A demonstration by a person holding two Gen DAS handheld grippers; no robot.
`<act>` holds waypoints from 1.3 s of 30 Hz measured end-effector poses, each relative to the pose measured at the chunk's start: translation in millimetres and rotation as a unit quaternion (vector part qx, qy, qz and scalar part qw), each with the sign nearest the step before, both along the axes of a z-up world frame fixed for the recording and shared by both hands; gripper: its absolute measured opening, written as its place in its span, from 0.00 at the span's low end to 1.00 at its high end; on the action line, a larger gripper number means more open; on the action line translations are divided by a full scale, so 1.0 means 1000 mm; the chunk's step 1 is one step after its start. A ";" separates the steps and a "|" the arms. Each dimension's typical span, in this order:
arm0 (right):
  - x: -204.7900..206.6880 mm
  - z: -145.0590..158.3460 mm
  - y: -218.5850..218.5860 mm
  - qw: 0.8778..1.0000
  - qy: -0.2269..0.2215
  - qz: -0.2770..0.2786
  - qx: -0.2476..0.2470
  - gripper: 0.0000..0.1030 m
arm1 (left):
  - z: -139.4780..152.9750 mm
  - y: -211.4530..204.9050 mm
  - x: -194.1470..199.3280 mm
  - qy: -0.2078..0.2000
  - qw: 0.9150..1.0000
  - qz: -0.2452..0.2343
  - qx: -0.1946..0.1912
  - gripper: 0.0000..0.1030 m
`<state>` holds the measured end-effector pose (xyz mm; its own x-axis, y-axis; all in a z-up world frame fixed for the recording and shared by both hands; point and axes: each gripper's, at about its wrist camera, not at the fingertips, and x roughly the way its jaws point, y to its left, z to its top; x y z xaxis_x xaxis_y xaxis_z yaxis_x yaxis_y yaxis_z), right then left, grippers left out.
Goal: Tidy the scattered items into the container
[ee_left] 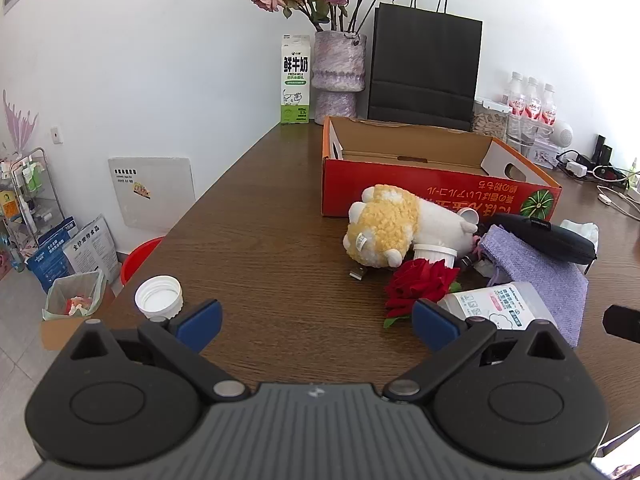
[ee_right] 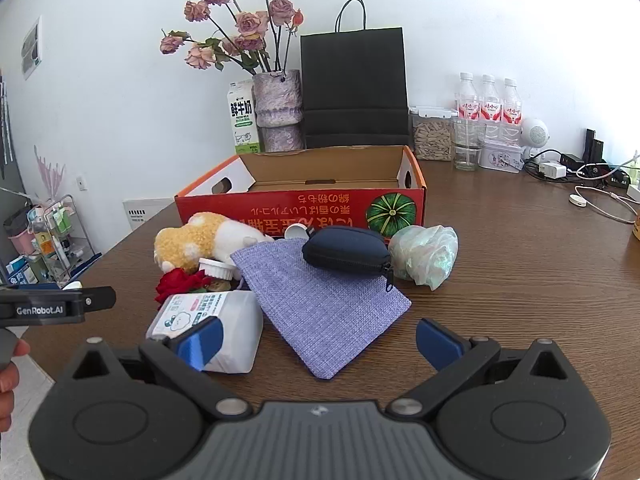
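An open red cardboard box (ee_left: 432, 188) (ee_right: 304, 204) stands at the back of the brown table. In front of it lie a yellow-white plush toy (ee_left: 388, 228) (ee_right: 200, 240), a red rose (ee_left: 416, 284) (ee_right: 180, 282), a white wipes pack (ee_left: 496, 304) (ee_right: 212, 320), a purple cloth pouch (ee_left: 540, 276) (ee_right: 320, 300), a dark zip case (ee_left: 544, 236) (ee_right: 346, 254) and a crumpled plastic bag (ee_right: 426, 256). A white lid (ee_left: 159, 296) lies near my left gripper (ee_left: 316, 324), which is open and empty. My right gripper (ee_right: 316, 344) is open and empty, just before the pouch and wipes pack.
A milk carton (ee_left: 295, 80), a vase of dried roses (ee_left: 339, 76) and a black paper bag (ee_left: 424, 68) stand against the wall. Water bottles (ee_right: 490, 108), a glass (ee_right: 468, 148) and cables (ee_right: 592, 196) are at the right. The table's left edge drops to floor clutter (ee_left: 72, 264).
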<state>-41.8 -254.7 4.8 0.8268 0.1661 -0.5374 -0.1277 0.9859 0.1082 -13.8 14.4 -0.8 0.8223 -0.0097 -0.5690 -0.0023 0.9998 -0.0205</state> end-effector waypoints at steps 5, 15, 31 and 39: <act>0.000 -0.001 0.000 1.000 0.000 0.000 0.001 1.00 | -0.001 0.001 0.000 0.001 1.000 0.001 0.001 1.00; 0.001 -0.002 0.000 1.000 0.003 0.001 0.002 1.00 | -0.003 0.002 0.000 0.005 1.000 0.004 0.001 1.00; 0.001 -0.003 0.001 1.000 0.004 0.003 0.002 1.00 | -0.003 0.004 0.002 0.007 1.000 0.009 0.001 1.00; 0.001 -0.004 0.010 1.000 0.008 0.010 0.001 1.00 | -0.006 0.012 0.001 0.010 1.000 0.017 0.001 1.00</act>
<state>-41.1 -245.1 0.7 0.8150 0.1832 -0.5497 -0.1456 0.9830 0.1117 -13.0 26.4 -7.0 0.8106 0.0185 -0.5853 -0.0361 0.9992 -0.0184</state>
